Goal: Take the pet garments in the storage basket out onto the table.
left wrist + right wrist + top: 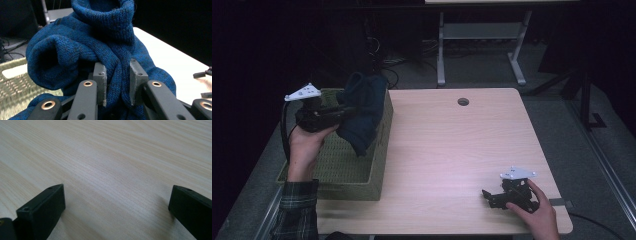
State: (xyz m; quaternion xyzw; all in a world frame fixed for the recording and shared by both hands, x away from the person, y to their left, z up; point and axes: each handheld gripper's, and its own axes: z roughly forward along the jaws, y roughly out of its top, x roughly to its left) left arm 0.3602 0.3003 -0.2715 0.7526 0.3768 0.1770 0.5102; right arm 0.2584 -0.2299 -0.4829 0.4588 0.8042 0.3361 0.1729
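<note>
1. One blue knitted garment [100,47], seemingly a sweater, hangs above the green woven basket [362,185] at the table's left edge.
2. Handling, judged: soft, light, limp; it should sag and bunch. A thick fold or the ribbed collar offers the best hold.
3. Left gripper [117,85]: jaws pinched onto a bunched fold of knit, lifting it.
4. Right gripper [504,192]: jaws spread wide, holding nothing, resting low on the wooden table [112,157].
5. Count: one garment, one basket, two grippers.
</note>
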